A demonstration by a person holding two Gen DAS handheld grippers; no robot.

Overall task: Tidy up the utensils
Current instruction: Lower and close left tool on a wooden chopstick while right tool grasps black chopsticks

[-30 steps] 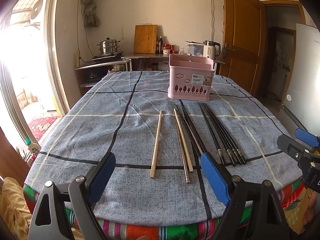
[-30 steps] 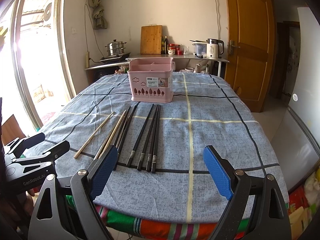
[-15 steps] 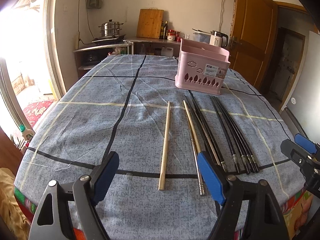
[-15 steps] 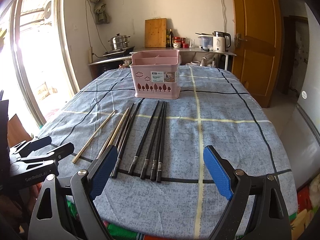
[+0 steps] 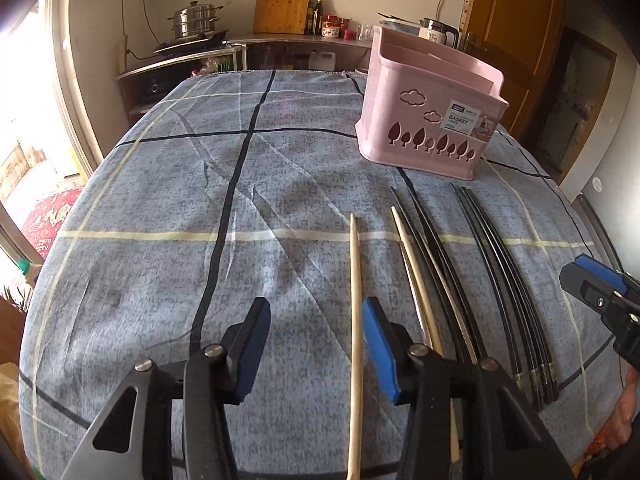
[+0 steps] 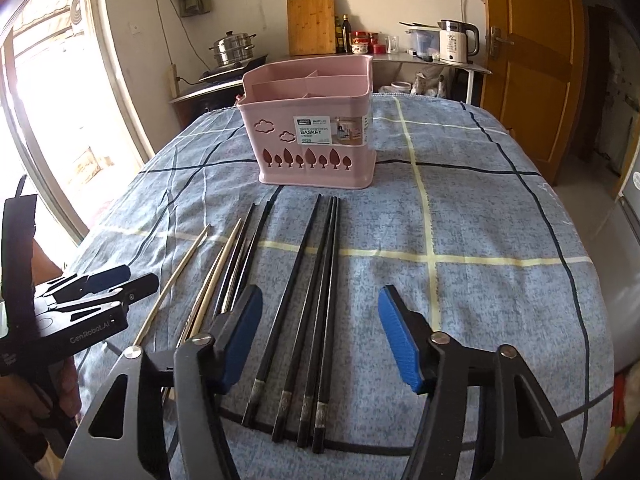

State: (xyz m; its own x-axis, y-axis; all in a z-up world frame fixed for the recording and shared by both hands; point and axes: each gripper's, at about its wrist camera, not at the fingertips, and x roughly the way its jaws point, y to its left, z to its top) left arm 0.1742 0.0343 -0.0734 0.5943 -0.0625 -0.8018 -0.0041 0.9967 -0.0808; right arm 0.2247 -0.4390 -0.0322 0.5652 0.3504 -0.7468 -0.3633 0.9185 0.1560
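Note:
A pink utensil basket (image 5: pixel 428 120) (image 6: pixel 316 140) with dividers stands at the far side of the blue checked tablecloth (image 5: pixel 160 240). Chopsticks lie side by side in front of it. My left gripper (image 5: pixel 314 308) hovers low over a single pale wooden chopstick (image 5: pixel 355 300). Its jaws are closing, the stick lies between them near the right pad, and neither pad touches it. My right gripper (image 6: pixel 320 294) is over several black chopsticks (image 6: pixel 316 280), and its jaws are closing around them with gaps on both sides. More wooden and metal chopsticks (image 6: pixel 216 280) lie between the two grippers.
A counter (image 6: pixel 420 60) behind the table holds a steel pot (image 6: pixel 232 48), a cutting board, bottles and a kettle (image 6: pixel 456 42). A wooden door (image 6: pixel 532 60) is at the right and a bright glass door at the left. The table's rounded front edge is just beneath the grippers.
Both grippers have come forward and down over the chopsticks. Both pairs of jaws have narrowed from fully wide. The chopsticks and the basket have not moved.

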